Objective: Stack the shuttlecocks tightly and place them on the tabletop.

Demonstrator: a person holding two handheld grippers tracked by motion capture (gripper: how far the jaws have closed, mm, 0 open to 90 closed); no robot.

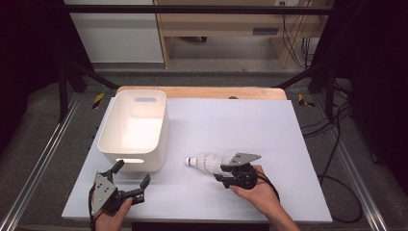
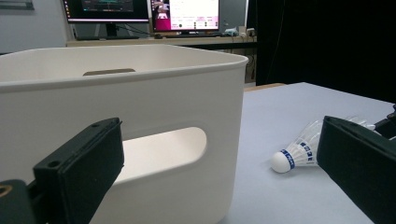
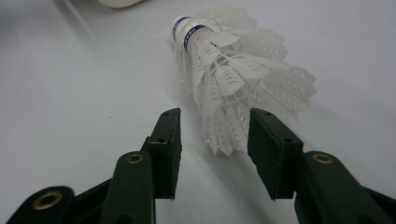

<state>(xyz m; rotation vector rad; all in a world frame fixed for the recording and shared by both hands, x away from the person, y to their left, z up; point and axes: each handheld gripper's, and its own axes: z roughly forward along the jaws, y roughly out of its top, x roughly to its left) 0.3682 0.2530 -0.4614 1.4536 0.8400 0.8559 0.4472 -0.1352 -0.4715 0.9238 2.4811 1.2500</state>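
A stack of white feather shuttlecocks (image 1: 204, 162) lies on its side on the white table mat (image 1: 240, 120), cork end pointing left toward the bin. My right gripper (image 1: 222, 172) is at its feather end. In the right gripper view the jaws stand apart around the tip of the feather skirt (image 3: 233, 70), so this gripper (image 3: 215, 121) is open, not clamped. My left gripper (image 1: 132, 172) is open near the front left of the table, just before the white bin (image 1: 108, 130). From the left gripper (image 2: 222, 140) I see the bin's handle wall (image 2: 140, 93) and the shuttlecocks (image 2: 299, 154) to its right.
The bin looks empty and stands on the mat's left half. A wooden table edge (image 1: 202, 91) shows behind the mat. Black frame posts and cables flank the table. Monitors (image 2: 187, 14) stand far behind the bin in the left gripper view.
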